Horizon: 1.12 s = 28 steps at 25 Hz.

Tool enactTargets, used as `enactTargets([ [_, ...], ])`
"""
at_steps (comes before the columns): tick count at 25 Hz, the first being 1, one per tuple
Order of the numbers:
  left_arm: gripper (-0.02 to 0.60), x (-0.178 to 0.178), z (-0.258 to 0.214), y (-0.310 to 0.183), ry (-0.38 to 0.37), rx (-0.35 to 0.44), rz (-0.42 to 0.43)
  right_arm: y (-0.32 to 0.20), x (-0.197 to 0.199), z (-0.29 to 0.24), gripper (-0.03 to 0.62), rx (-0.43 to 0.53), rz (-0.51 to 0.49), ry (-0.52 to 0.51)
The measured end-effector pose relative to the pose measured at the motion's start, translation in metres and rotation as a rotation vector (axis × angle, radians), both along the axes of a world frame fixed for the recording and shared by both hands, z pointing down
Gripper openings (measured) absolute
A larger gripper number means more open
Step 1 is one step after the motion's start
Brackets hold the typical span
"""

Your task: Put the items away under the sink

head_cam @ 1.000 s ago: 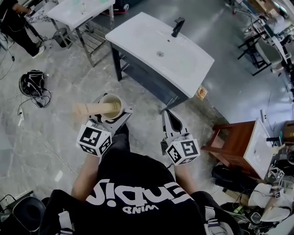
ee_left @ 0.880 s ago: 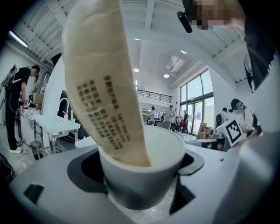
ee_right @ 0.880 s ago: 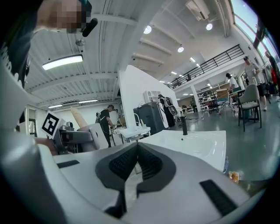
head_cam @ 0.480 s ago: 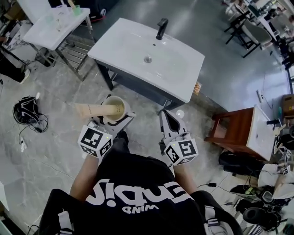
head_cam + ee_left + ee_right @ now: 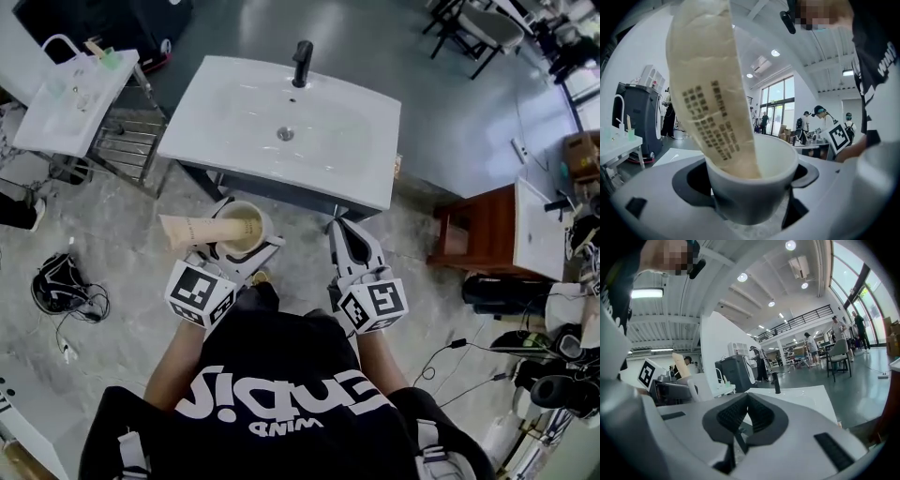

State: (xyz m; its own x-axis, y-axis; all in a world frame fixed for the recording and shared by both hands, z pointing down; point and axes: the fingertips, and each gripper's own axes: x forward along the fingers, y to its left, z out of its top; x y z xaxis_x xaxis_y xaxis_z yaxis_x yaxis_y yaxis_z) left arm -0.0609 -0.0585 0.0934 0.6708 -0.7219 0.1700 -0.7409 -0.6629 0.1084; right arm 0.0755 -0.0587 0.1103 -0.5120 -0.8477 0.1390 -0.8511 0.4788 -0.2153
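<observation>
Clutter rings the standing spot: a coil of dark cables [image 5: 64,291] on the grey marbled floor [image 5: 122,244] to the left, a smaller white washstand [image 5: 52,112] on a metal frame beyond it, and a reddish wooden stand [image 5: 469,248] with a white top to the right. Straight ahead stands the sink [image 5: 225,108] — a broad, smooth white basin with a round drain [image 5: 285,134] and a black faucet [image 5: 302,62] at its far edge. It sits on a dark cabinet [image 5: 281,190], whose front faces both grippers. Nothing lies between them and it.

The left gripper [image 5: 240,242] is clamped on a glossy white cup [image 5: 750,187], its jaws pressing the rounded wall from either side. The cup is upright and just short of the cabinet's near edge. A soft beige tube [image 5: 712,93] with dark print down its side stands in the cup — tilted out over the rim to the left.

The right gripper [image 5: 344,234] hangs beside it, near the cabinet's right corner. Its dark ribbed pads [image 5: 761,416] are closed against each other with nothing between.
</observation>
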Motion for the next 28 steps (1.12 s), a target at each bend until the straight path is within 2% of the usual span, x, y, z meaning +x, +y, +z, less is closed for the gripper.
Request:
enactTargets([
  [4,0.472,-0.003,0.003,-0.017,0.0,0.001,0.058,-0.011,-0.005,-0.001,0.018,0.009,0.056,0.001],
  [11,0.471,0.003,0.011,-0.034,0.011,0.004,0.093,-0.017,-0.002,0.006,0.018,0.004,0.088,0.011],
  [20,0.472,0.008,0.028,-0.032,0.009,-0.004,0.096,-0.014,0.002,0.013,0.018,0.014,0.079,0.023],
  [28,0.471,0.012,0.06,-0.025,-0.001,-0.009,0.108,-0.003,-0.005,0.048,0.018,0.0,0.062,0.026],
])
